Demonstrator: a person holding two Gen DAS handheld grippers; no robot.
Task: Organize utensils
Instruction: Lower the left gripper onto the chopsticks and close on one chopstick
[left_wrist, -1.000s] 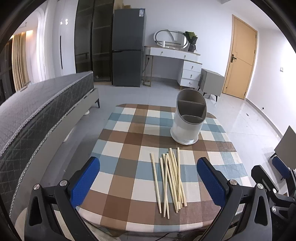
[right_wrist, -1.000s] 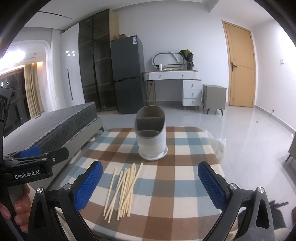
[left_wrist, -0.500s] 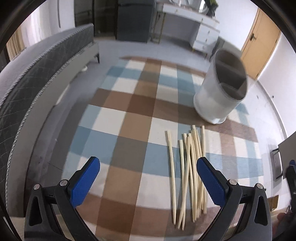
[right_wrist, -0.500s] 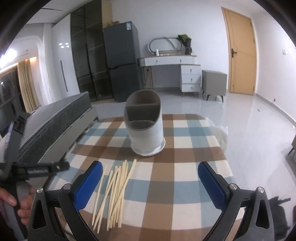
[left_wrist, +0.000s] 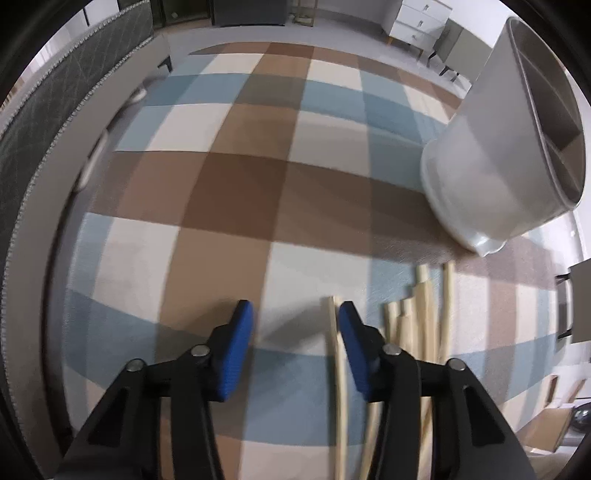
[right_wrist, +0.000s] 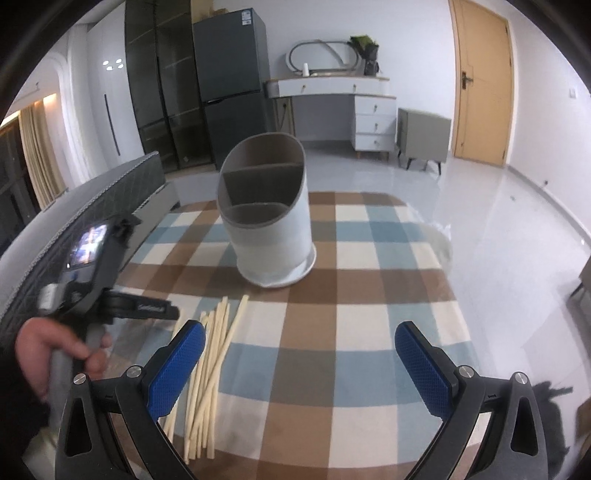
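Steeply downward, left tongs half-closed around one chopstick; right tongs spread.

Before you, pale wooden chopsticks lie on a matt, woven-looking checked tablecloth; the utensil holder looks smooth matt plastic, and the floor beyond is glossy tile.

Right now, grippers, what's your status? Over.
Left gripper closing, one chopstick between its jaws, not pinched. Right gripper open, empty. Holder empty. Nothing in the way.
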